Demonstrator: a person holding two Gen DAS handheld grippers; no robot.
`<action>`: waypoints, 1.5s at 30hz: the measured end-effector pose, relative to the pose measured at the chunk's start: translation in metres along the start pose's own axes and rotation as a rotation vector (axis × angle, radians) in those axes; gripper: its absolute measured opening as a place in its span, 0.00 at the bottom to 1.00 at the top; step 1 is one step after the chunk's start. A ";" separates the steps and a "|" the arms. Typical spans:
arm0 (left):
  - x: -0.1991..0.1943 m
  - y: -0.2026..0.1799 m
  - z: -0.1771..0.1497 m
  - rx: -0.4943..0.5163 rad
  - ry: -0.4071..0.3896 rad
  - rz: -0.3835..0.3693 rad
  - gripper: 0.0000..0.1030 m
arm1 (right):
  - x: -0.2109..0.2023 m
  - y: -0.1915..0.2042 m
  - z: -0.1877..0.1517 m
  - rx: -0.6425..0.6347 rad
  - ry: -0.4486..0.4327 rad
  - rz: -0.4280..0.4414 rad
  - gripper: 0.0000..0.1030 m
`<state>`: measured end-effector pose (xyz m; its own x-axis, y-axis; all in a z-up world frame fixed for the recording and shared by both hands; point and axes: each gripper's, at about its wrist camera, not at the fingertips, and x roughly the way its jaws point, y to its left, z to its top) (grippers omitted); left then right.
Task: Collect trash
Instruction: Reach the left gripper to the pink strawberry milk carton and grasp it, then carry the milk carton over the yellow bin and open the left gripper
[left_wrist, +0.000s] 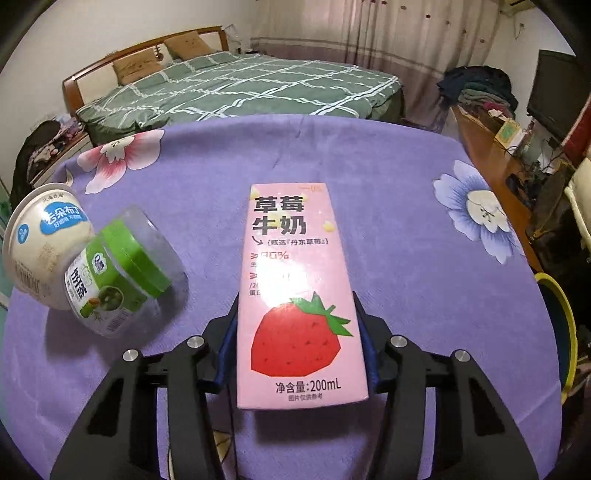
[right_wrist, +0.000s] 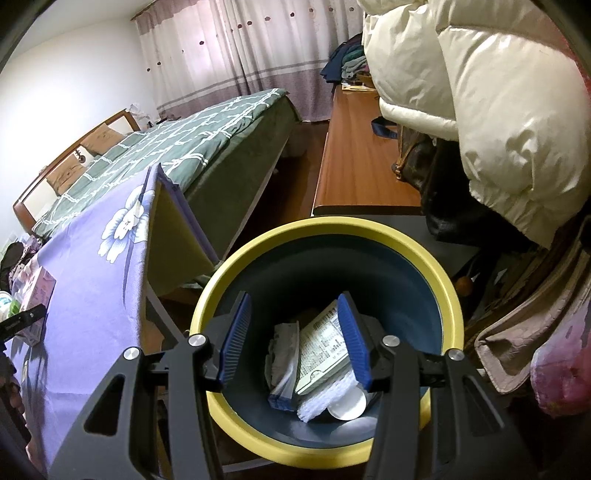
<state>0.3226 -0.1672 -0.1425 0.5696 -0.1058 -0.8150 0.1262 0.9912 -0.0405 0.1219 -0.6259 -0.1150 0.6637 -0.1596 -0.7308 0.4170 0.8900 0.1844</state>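
Left tongs (left_wrist: 297, 332): closed onto the strawberry milk carton (left_wrist: 299, 295), blue pads flat on its two long sides near the bottom end. Carton is over the purple-clothed counter (left_wrist: 406, 258); can't tell whether it's lifted or resting on the cloth. Likely an empty 200 mL paperboard box: light, semi-stiff, glossy. Side walls will cave under a hard squeeze, so moderate force. The low grip leaves most of its length ahead of the pads, but at that weight droop should be minor.

Further left on the counter: clear jar with green lid (left_wrist: 125, 273) on its side, touching a white pudding cup (left_wrist: 44, 243), also tipped. Both are light rigid plastic and round, so they'll roll. Grab across the body, not the rim.

Right tongs (right_wrist: 295, 336): open wide, holding nothing, hovering over the yellow-rimmed bin (right_wrist: 454, 295), which sits just beside the counter edge. Bin already holds paper packaging and a small white cup.
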 end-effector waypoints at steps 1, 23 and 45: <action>-0.003 -0.001 -0.002 0.004 -0.005 -0.006 0.50 | 0.000 -0.001 0.000 0.002 0.000 0.000 0.45; -0.070 -0.191 -0.030 0.362 -0.072 -0.297 0.50 | -0.055 -0.045 -0.030 0.024 -0.048 -0.027 0.46; -0.050 -0.336 -0.053 0.538 0.025 -0.420 0.53 | -0.078 -0.089 -0.046 0.068 -0.054 -0.096 0.46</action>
<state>0.2086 -0.4904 -0.1192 0.3663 -0.4646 -0.8062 0.7220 0.6884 -0.0687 0.0048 -0.6728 -0.1049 0.6505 -0.2665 -0.7112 0.5197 0.8390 0.1610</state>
